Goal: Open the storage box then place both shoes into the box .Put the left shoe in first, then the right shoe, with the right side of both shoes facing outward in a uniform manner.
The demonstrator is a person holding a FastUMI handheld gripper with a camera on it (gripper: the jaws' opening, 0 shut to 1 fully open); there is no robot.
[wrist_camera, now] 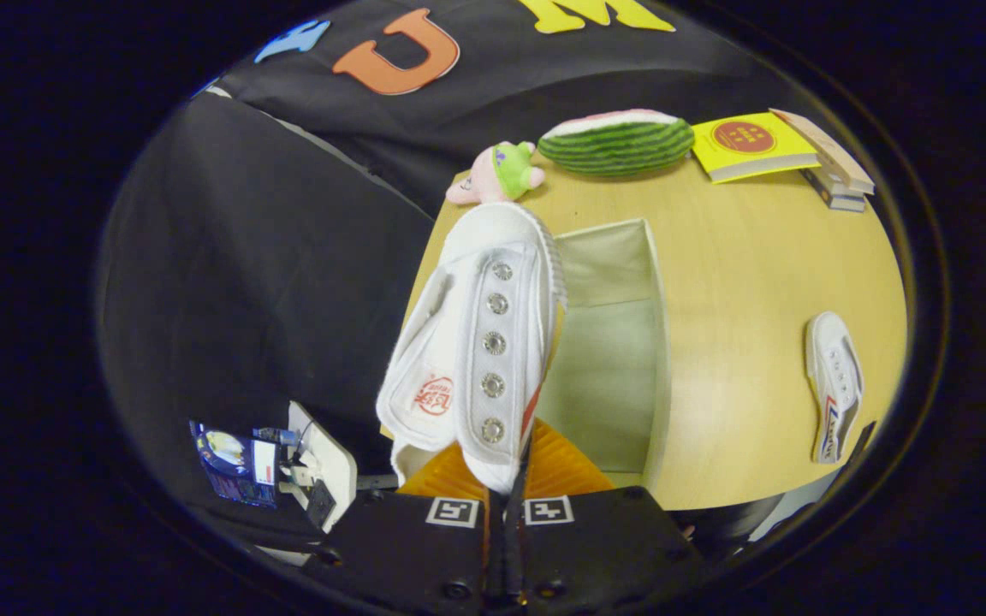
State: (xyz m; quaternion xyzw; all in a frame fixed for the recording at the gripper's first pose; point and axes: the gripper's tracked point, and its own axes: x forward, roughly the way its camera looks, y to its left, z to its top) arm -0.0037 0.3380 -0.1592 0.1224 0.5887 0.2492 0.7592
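Black cloth walls are seen behind a pale wooden desk (741, 282). On it an open storage box (621, 342) with pale fabric walls is set, at 12 o'clock from the claw (506, 505). A white canvas shoe (480, 342) with metal eyelets and a red logo is clamped between the closed claw fingers, held beside the box's 9 o'clock wall. A second white shoe (835, 398) lies at 3 o'clock, well apart.
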